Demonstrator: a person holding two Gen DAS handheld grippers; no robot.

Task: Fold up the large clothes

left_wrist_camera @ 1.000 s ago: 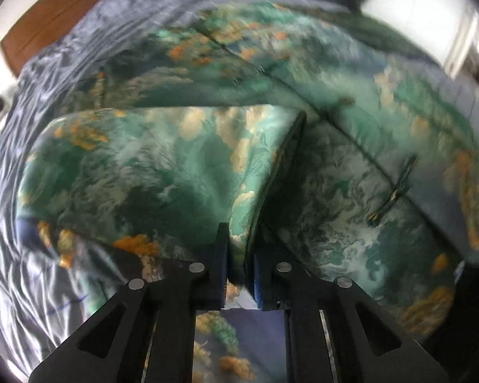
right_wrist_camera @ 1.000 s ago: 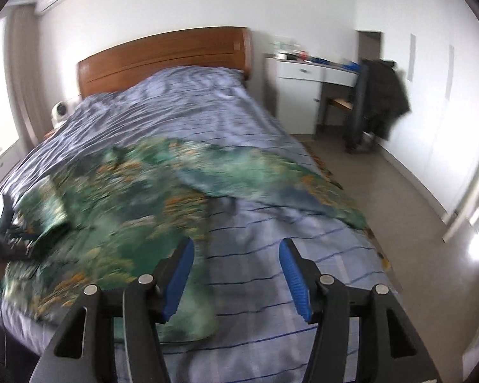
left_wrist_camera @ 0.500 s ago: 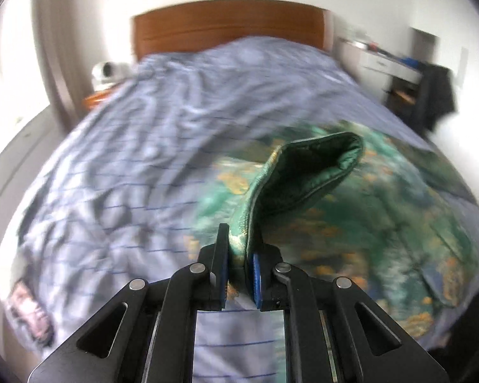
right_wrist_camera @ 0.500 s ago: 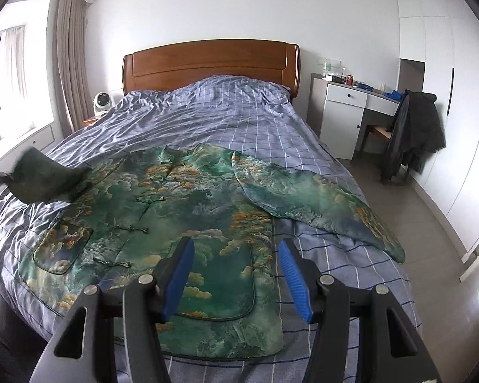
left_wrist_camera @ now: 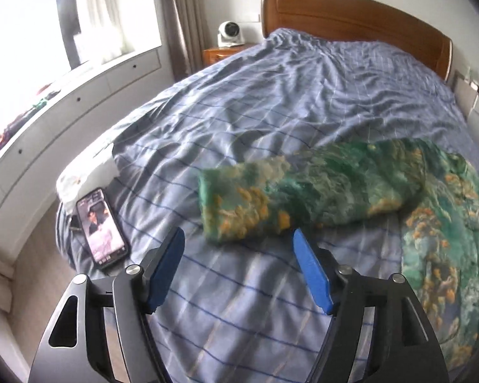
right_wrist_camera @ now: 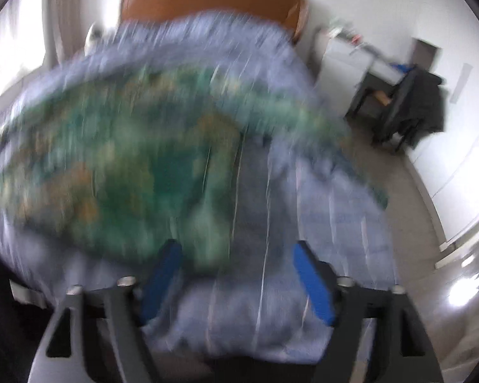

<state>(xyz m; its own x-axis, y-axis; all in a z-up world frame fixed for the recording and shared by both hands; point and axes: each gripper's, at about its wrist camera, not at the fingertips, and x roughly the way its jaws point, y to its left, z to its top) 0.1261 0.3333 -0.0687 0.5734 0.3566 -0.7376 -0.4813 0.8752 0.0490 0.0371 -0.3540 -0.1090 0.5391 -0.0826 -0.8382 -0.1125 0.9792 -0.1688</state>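
Note:
A large green garment with orange and white print lies spread on the bed. In the left wrist view its sleeve (left_wrist_camera: 306, 191) lies stretched out to the left on the blue checked bedspread (left_wrist_camera: 271, 102), with the body (left_wrist_camera: 447, 223) at the right. My left gripper (left_wrist_camera: 239, 242) is open and empty, just in front of the sleeve end. In the blurred right wrist view the garment (right_wrist_camera: 127, 159) covers the left of the bed, one sleeve (right_wrist_camera: 303, 121) reaching right. My right gripper (right_wrist_camera: 236, 255) is open and empty, over the garment's near hem.
A phone (left_wrist_camera: 102, 223) with a lit screen lies near the bed's left corner beside a white cloth (left_wrist_camera: 86, 172). A wooden headboard (left_wrist_camera: 351, 19), a nightstand with a small fan (left_wrist_camera: 228, 33) and a white window cabinet (left_wrist_camera: 64, 102) surround the bed. A desk and a chair with a dark coat (right_wrist_camera: 412, 102) stand at the right.
My left gripper has opened and let go of the sleeve, which now lies flat out to the left. My right gripper has moved fast and its view is blurred.

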